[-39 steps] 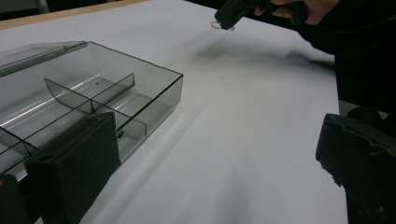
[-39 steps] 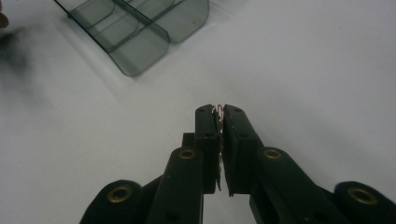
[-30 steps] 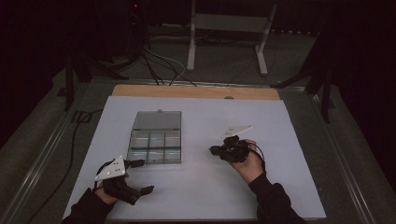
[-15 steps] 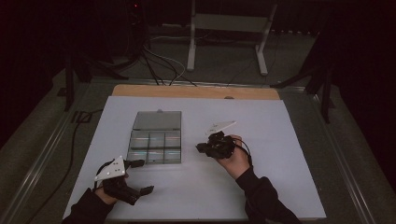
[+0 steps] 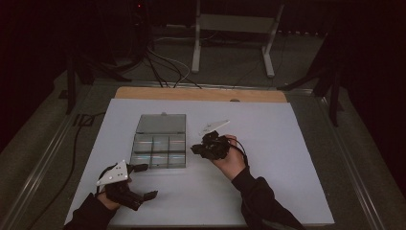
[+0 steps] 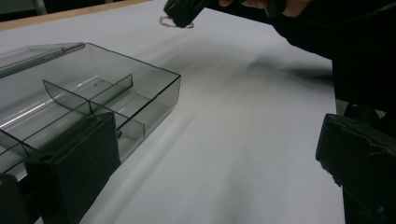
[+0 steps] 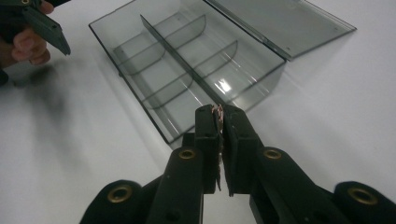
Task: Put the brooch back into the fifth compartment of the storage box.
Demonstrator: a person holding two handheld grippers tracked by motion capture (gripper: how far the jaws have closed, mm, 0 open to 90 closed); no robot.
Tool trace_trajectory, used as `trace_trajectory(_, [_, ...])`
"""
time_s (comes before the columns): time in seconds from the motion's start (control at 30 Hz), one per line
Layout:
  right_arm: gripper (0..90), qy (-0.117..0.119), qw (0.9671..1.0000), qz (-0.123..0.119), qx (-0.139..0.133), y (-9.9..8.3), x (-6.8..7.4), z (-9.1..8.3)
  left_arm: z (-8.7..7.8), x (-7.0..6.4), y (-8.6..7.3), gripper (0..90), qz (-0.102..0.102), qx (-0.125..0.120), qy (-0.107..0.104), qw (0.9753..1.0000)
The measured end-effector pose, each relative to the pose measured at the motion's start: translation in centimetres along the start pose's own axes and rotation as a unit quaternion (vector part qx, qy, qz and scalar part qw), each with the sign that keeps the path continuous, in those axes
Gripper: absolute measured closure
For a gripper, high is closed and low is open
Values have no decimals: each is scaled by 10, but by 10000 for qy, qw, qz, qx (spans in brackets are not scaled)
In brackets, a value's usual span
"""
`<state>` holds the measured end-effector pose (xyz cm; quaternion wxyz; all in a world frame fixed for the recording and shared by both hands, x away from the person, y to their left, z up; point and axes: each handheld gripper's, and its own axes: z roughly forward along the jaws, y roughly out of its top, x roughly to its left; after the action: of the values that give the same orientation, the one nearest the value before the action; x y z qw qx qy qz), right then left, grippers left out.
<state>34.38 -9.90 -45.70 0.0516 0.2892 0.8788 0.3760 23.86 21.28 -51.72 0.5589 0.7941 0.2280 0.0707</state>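
Above the white table [image 5: 287, 158], your right gripper [image 5: 196, 149] has travelled left since a second ago and now sits just beside the right wall of the clear compartment box [image 5: 159, 143]; your left gripper [image 5: 143, 181] has stayed where it was, near the box's front-left corner. Your right forearm angles in from the bottom edge, hand raised, with the gripper pointing left toward the box. In the right gripper view, its jaws are clenched on a small coppery wire piece [image 7: 217, 113], pinched at the tips above the table short of the box's near wall. Your left hand rests low on the table, its jaws spread wide apart and holding nothing. The box lid [image 5: 161, 123] lies flat, open behind the compartments.
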Motion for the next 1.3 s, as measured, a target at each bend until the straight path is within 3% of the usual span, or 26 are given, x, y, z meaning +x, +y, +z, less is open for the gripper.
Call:
trace_trajectory(0.6, [850, 234, 9996, -105, -65, 34, 18, 28, -1, 0, 0, 11, 19, -15, -33, 10000])
trace_trajectory(1.3, [850, 450, 9988, -191, 37, 54, 34, 56, -1, 0, 0, 11, 12, -5, -33, 10000])
